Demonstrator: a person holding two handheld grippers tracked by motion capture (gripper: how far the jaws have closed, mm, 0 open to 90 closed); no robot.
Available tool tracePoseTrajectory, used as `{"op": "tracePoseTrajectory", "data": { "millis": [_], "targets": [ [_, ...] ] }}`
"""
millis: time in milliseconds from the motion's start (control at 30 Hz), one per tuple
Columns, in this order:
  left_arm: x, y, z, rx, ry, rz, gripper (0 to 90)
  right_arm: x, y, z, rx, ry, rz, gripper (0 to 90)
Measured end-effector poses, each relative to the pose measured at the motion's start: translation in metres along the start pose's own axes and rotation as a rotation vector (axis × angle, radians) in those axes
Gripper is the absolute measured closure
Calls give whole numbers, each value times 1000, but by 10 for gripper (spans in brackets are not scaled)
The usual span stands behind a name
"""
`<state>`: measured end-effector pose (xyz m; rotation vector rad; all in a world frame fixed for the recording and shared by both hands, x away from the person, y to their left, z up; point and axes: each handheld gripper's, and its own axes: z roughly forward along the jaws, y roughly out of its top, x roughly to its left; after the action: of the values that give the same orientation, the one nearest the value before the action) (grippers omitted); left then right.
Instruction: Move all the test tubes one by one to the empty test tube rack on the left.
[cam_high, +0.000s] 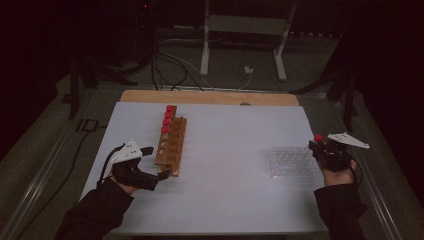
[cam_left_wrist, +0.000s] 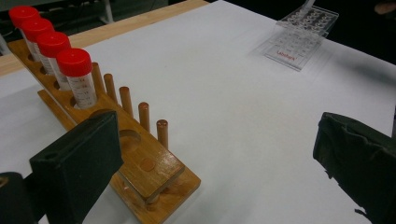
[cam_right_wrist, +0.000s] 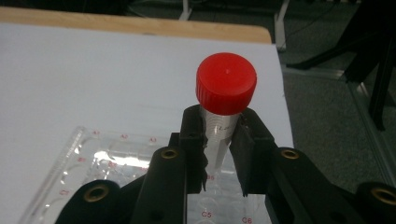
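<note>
Red-capped tube (cam_right_wrist: 226, 93) held above clear well plate (cam_right_wrist: 93, 158), wooden rack (cam_high: 171, 142) well apart.

The left gripper (cam_high: 161, 162), a black two-jaw tool topped with a grey three-cornered plate, lies low and near level in the person's left hand (cam_high: 125, 176), and the dark-sleeved forearm comes in from the bottom edge. Its jaws stand wide apart with nothing pressed between the pads; one padded finger (cam_left_wrist: 77, 163) rises at the left of the left gripper view, the other at the far right. The right gripper (cam_right_wrist: 219, 135), of the same black make, sits in the right hand (cam_high: 336, 172) and points away from the person. Its jaws are closed, both pads pressing on the clear barrel of a red-capped clear plastic tube (cam_right_wrist: 225, 93), whose cap stands above the fingertips.
</note>
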<state>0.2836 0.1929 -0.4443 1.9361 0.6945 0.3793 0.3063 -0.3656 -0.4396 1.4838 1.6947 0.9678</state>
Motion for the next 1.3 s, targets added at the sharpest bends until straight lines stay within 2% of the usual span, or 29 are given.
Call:
{"op": "tracePoseTrajectory", "data": {
  "millis": [133, 300, 600, 900, 1300],
  "targets": [
    [-1, 1, 0, 2, -2, 3, 19, 2, 5, -10, -30, 9, -5, 742],
    [-1, 2, 0, 3, -4, 5, 19, 12, 12, -20, -56, 28, -28, 742],
    [-3, 4, 1, 9, -13, 12, 19, 42, 22, -29, -82, 123, -86, 742],
    [-6, 9, 4, 9, -28, 22, 19, 76, 24, -27, -68, 216, -152, 742],
    [-14, 18, 15, 8, -71, 49, 19, 115, 16, -19, -26, 325, -222, 741]
  ]
}}
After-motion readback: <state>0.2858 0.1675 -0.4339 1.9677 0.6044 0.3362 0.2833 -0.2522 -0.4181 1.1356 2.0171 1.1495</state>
